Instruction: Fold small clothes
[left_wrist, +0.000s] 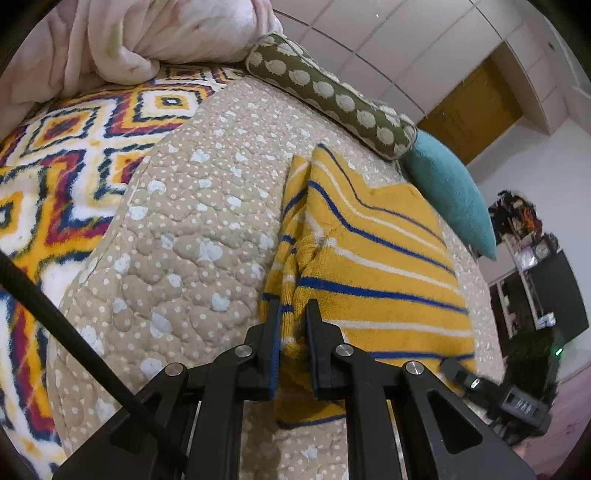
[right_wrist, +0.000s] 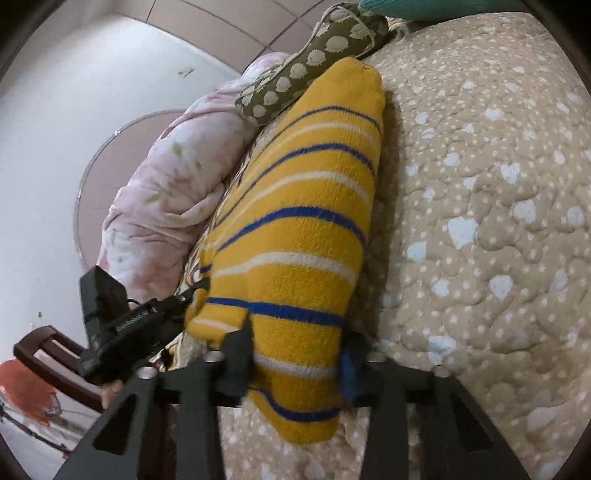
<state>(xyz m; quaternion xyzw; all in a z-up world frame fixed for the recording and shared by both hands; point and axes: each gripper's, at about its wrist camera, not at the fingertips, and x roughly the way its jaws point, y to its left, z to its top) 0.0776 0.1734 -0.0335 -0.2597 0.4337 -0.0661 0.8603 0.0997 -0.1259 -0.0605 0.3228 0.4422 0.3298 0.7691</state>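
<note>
You had a bed covered by a beige quilt with pale hearts and dots. Directly on it lay the yellow knit garment with blue and white stripes, partly folded. At the far edge rested an olive dotted cushion and, beside it, a teal pillow. A pink blanket lay bunched, and a patterned fleece blanket spread beside the quilt.

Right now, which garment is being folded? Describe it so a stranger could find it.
On the beige quilted bedspread with pale hearts, beside the olive bolster with cream dots, lies a mustard-yellow knitted garment. It alone has thin blue and white stripes; the left tongs pinch its near edge.
</note>
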